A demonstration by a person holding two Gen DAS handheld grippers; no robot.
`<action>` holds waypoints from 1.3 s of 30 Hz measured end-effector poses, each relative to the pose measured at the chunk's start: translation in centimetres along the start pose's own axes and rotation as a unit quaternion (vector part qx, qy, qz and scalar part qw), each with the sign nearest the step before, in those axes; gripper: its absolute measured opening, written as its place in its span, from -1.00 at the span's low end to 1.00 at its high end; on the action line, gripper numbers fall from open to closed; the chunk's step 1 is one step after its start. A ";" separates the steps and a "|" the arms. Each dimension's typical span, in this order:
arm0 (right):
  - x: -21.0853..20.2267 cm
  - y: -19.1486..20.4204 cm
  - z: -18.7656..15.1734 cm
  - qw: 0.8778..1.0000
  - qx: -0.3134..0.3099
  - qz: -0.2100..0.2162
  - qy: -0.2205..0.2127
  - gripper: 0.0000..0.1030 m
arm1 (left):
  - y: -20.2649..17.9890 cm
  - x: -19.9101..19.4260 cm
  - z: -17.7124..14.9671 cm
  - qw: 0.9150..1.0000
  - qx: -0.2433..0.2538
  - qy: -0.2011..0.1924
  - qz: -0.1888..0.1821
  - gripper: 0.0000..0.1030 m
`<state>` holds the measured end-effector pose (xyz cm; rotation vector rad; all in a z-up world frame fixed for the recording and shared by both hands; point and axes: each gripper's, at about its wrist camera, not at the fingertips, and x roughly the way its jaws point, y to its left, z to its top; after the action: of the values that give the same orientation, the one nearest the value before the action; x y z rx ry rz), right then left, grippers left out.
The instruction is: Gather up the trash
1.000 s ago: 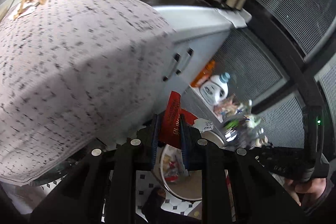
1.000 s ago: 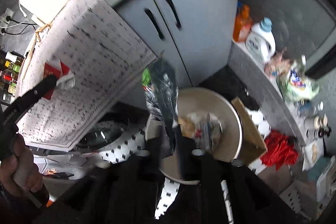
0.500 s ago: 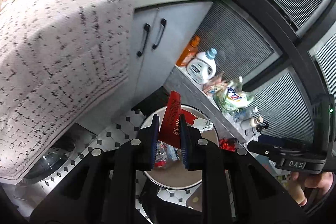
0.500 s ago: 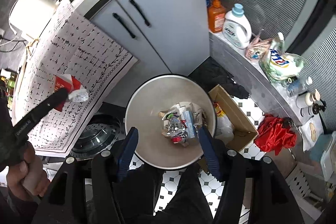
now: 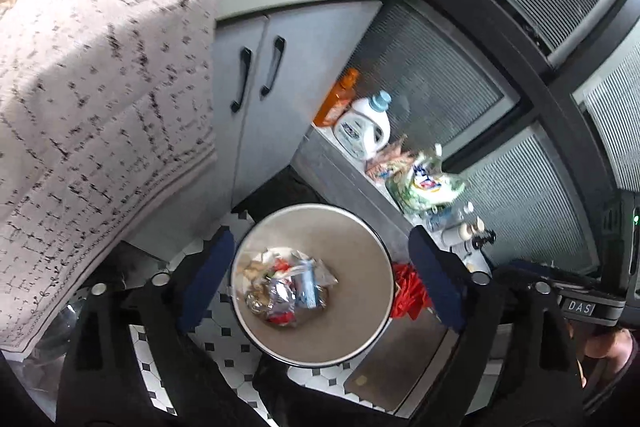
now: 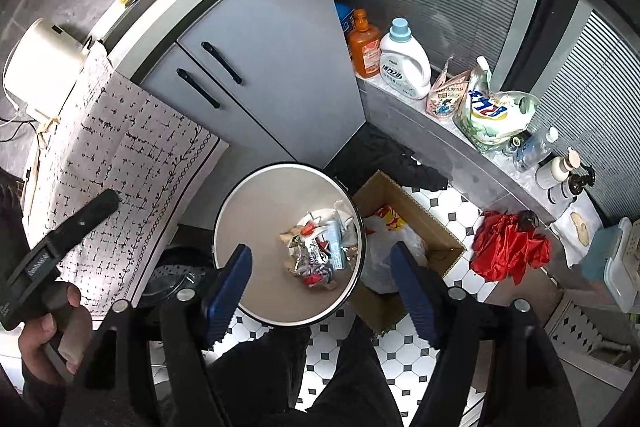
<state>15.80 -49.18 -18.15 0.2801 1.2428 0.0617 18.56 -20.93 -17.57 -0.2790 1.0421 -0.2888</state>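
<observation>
Half a second ago our left gripper (image 5: 320, 279) pinched a red wrapper above the bin; now its blue pads (image 5: 206, 281) stand wide apart with nothing between them, and the red wrapper no longer shows there. From the left wrist camera we look straight down into the round trash bin (image 5: 360, 343), where a heap of crumpled trash (image 5: 286, 289) lies on the bottom: foil, red scraps and a pale blue packet. The bin stands on black-and-white floor tile (image 5: 224, 343) in front of the grey cabinet doors (image 5: 276, 95). A patterned cloth (image 5: 92, 107) hangs over the counter edge on the left. On the ledge beyond the bin we see a white detergent bottle (image 5: 364, 129) beside an orange bottle (image 5: 336, 97). Our other tool shows at the right edge, marked DAS.

From the right wrist camera our right gripper (image 6: 324, 287) is likewise spread, its blue pads (image 6: 228, 287) empty on either side of the same trash bin (image 6: 248, 227). The trash (image 6: 320, 253) sits toward the bin's right side. Just beside the bin stands an open cardboard box (image 6: 432, 223) with a white plastic bag (image 6: 394, 241) in it, and a red crumpled item (image 6: 508, 247) lies on the floor near the ledge. Our left hand (image 6: 52, 331) shows at the lower left, gripping its tool's handle.
</observation>
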 end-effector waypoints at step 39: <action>1.7 38.0 8.4 0.971 -0.186 0.111 -0.097 0.85 | 30.9 -23.4 5.0 0.954 -0.162 -0.201 0.154 0.88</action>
<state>28.27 -13.67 -7.96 0.0939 0.9779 0.4462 14.95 16.68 -7.55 -0.4437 0.7095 0.2188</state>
